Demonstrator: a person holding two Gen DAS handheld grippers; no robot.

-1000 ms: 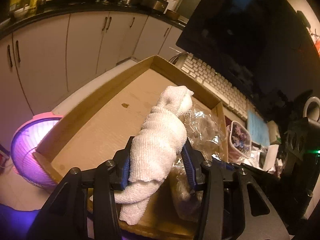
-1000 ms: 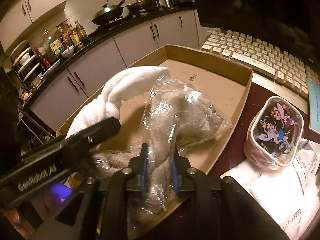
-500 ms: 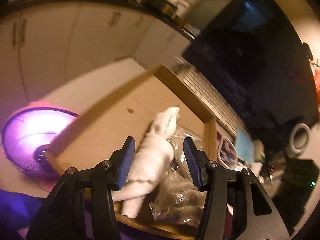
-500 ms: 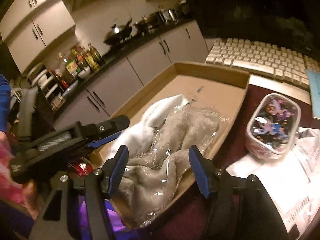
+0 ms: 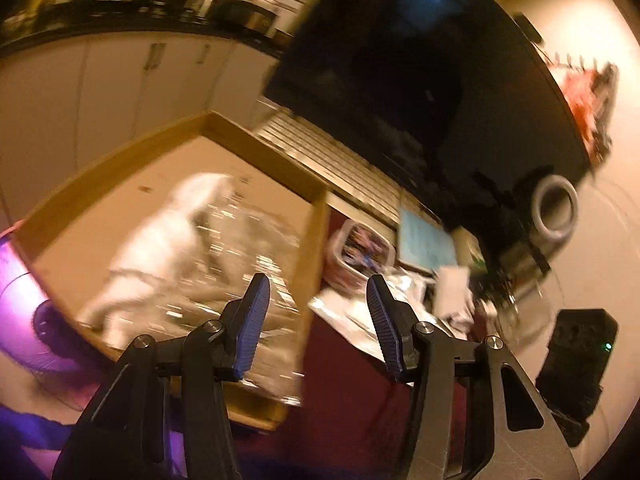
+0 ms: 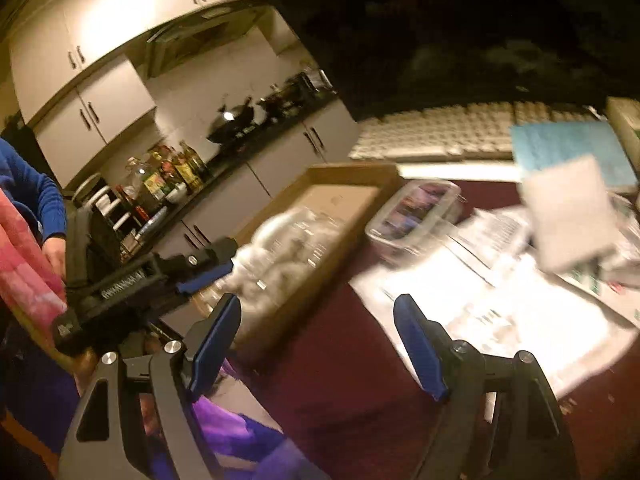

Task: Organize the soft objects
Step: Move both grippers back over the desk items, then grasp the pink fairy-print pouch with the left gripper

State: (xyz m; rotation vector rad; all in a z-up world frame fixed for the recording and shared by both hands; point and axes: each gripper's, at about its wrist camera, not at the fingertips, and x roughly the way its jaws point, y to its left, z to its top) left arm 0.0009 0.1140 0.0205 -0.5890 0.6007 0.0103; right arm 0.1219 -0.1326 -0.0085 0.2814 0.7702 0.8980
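A white towel (image 5: 160, 240) lies in the shallow cardboard tray (image 5: 316, 240), beside a grey fuzzy item in clear plastic wrap (image 5: 248, 248). Both also show in the right wrist view, the towel (image 6: 272, 228) and the wrapped item (image 6: 296, 256) in the tray (image 6: 352, 172). My left gripper (image 5: 316, 316) is open and empty, pulled back above the tray's right edge. My right gripper (image 6: 318, 340) is open and empty over the dark red tabletop, right of the tray. The left gripper (image 6: 192, 276) shows at the left in the right wrist view. Both views are motion-blurred.
A clear pouch with cartoon print (image 5: 360, 244) stands right of the tray (image 6: 416, 208). Papers (image 6: 500, 292) cover the table's right side. A keyboard (image 6: 460, 128) and dark monitor (image 5: 420, 80) stand behind. A purple-lit fan (image 5: 24, 312) is at the left.
Both grippers opened, letting go of the towel and the wrapped item, which now lie in the tray. Both grippers have pulled back and swung right.
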